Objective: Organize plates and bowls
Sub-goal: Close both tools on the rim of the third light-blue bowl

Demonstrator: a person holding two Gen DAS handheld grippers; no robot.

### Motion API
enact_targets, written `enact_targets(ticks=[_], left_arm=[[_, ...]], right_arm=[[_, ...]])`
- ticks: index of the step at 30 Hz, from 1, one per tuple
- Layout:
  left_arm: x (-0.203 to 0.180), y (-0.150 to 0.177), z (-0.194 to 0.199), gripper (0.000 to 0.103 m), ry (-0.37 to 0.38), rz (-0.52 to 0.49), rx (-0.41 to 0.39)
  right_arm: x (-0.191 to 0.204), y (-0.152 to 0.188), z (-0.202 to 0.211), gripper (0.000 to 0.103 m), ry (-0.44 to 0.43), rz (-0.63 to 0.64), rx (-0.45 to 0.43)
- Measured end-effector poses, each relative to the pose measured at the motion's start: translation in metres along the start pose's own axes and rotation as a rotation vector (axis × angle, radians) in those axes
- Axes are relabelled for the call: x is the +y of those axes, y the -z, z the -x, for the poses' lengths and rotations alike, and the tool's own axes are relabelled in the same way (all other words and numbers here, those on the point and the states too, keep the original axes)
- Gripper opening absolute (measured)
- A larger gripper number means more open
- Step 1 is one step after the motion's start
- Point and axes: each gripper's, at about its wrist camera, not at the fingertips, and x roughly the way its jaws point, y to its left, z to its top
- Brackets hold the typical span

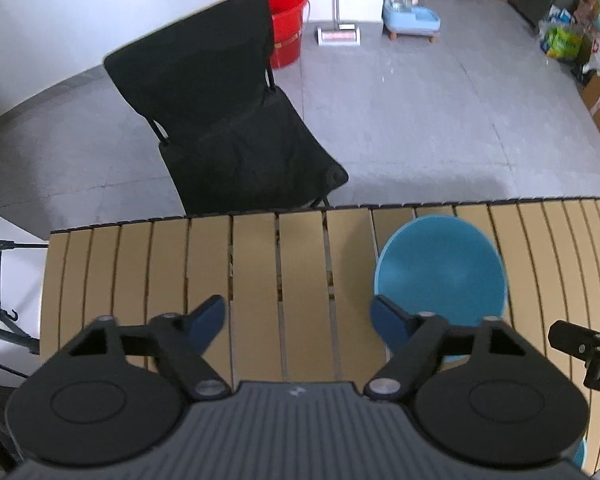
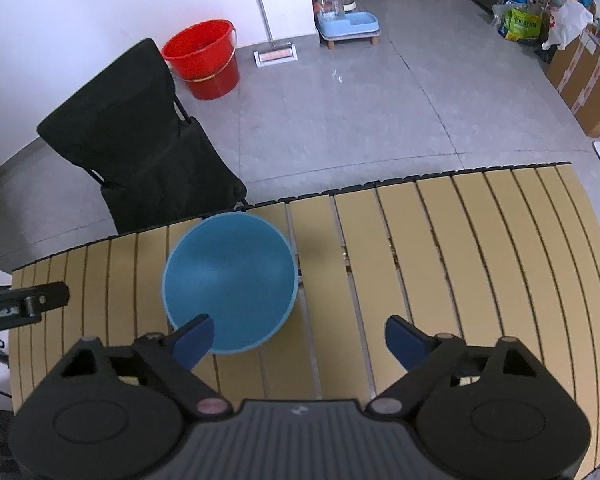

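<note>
- One blue bowl [image 2: 230, 282] is all the crockery we see; it sits upright on the slatted desk [image 2: 460, 248], near the far edge, just in front of the black folding chair [image 2: 140, 152].
- We note the left gripper [image 1: 298, 318] hanging over bare slats, fingers spread and released, nothing between them. Its right-hand blue fingertip [image 1: 388, 320] overlaps the bowl's near rim in this view; we cannot tell whether it touches.
- Right gripper [image 2: 299, 338] likewise released, gap over bare desk beside the bowl. Its left-hand blue fingertip [image 2: 192, 340] overlaps the bowl's near rim; contact unclear.
- In the left wrist view the bowl [image 1: 440, 276] lies to the right of the gripper; in the right wrist view, to the left. We place it between the two.
- Floor beyond: red bucket [image 2: 202, 58], pale blue pet feeder [image 2: 346, 20], cardboard boxes [image 2: 588, 84] along the right.
</note>
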Motion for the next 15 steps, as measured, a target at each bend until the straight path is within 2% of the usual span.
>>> enact_targets(ticks=[2,5,10,13,15], left_arm=[[-0.003,-0.005,-0.014,0.070,0.012,-0.005,0.029],[-0.010,-0.012,-0.033,0.066,0.037,-0.014,0.056],[-0.023,-0.021,-0.059,0.064,0.067,-0.034,0.091],[-0.031,-0.026,-0.074,0.057,0.086,-0.045,0.119],[-0.036,-0.027,-0.083,0.054,0.095,-0.054,0.135]], right_arm=[[0.001,-0.002,-0.012,0.079,-0.007,-0.008,0.014],[0.001,-0.004,-0.030,0.072,-0.004,-0.021,0.034],[0.002,-0.010,-0.058,0.067,0.005,-0.035,0.058],[0.000,-0.013,-0.074,0.059,0.011,-0.059,0.078],[-0.003,-0.014,-0.083,0.057,0.011,-0.080,0.091]])
